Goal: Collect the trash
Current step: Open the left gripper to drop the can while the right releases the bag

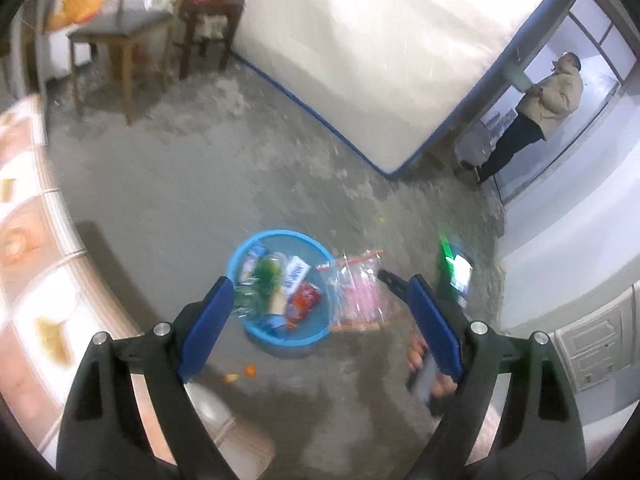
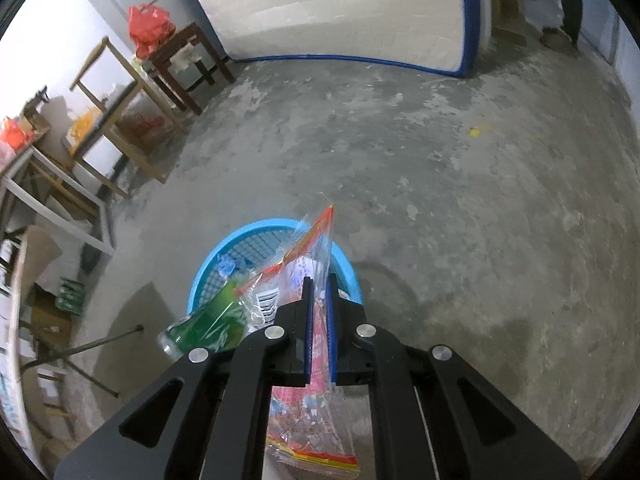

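A blue plastic basket (image 1: 308,340) stands on the concrete floor and holds a green bottle (image 1: 264,270), wrappers and a red packet (image 1: 304,300). My right gripper (image 2: 319,280) is shut on a clear plastic bag with pink print and red-yellow edges (image 2: 312,412), held just above the basket's near rim (image 2: 256,229). The same bag (image 1: 360,292) shows in the left wrist view, beside the basket's right side, with the right gripper's tip (image 1: 390,280) on it. My left gripper (image 1: 320,284) is open and empty, higher up, looking down on the basket.
A white mattress with blue edging (image 1: 360,52) leans upright at the back. Wooden stools and tables (image 1: 120,36) with bags stand at the back left. A person (image 1: 540,112) stands in the doorway at right. Small orange scraps (image 1: 250,370) lie on the floor.
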Tool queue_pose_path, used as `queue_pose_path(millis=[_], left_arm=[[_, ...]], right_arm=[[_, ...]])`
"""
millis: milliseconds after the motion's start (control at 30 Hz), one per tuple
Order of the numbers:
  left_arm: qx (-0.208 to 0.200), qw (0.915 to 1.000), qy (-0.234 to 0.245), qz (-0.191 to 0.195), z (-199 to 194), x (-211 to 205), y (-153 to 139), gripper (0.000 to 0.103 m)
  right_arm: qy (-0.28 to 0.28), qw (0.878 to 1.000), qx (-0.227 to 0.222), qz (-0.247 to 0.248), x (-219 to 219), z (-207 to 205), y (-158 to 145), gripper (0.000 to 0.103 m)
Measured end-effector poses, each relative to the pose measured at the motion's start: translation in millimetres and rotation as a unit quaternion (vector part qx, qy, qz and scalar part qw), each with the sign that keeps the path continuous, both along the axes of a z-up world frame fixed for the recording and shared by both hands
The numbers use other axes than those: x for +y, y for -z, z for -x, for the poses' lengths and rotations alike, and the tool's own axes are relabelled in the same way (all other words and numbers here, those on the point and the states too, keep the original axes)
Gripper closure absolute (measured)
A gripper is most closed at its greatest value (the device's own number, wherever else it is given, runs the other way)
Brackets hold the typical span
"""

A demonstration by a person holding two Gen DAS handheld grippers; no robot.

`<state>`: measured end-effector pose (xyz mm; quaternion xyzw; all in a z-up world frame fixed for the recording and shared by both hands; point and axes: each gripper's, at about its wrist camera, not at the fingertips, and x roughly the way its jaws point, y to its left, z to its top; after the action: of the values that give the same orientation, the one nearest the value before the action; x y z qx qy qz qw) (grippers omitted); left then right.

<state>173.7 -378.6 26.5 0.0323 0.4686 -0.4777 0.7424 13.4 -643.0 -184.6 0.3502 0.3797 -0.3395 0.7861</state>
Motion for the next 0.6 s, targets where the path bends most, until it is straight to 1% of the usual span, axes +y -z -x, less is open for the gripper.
queue_pose_path(millis=[100,133,167,200,233,267,300,367,433,533,600], left_arm=[[-0.012,0.9997,-0.018,0.009,8,48,-10,0.019],[-0.013,0.9996,-0.024,0.009,10,60,-10,0.019],[-0.014,0.9994,-0.030,0.009,12,70,-11,0.019],[-0.015,0.9990,-0.041,0.009,13,86,-11,0.019],[-0.015,0.9987,-0.048,0.010,14,96,-11,0.019],[-0.019,0.9980,-0.058,0.013,16,110,-12,0.019],[-0.022,0.9975,-0.065,0.014,16,118,-13,0.019],[-0.032,0.9961,-0.080,0.017,17,134,-15,0.019],[-0.035,0.9949,-0.091,0.022,16,153,-16,0.019],[-0.037,0.9943,-0.096,0.029,17,167,-13,0.019],[-0.040,0.9934,-0.102,0.033,22,175,-12,0.019]], right_arm=[[-0.010,1.000,0.017,0.009,3,-35,31,0.093],[-0.019,0.999,0.028,0.007,4,-46,44,0.084],[-0.038,0.998,0.051,-0.005,6,-60,65,0.073],[-0.052,0.996,0.070,-0.019,8,-68,80,0.069],[-0.062,0.993,0.091,-0.036,11,-75,95,0.067],[-0.065,0.992,0.102,-0.044,13,-76,102,0.067],[-0.065,0.992,0.102,-0.047,15,-75,105,0.066],[-0.058,0.993,0.082,-0.056,16,-66,101,0.053],[-0.047,0.995,0.069,-0.054,14,-58,93,0.048],[-0.032,0.997,0.051,-0.055,9,-42,77,0.047],[-0.028,0.997,0.035,-0.057,6,-34,71,0.043]])
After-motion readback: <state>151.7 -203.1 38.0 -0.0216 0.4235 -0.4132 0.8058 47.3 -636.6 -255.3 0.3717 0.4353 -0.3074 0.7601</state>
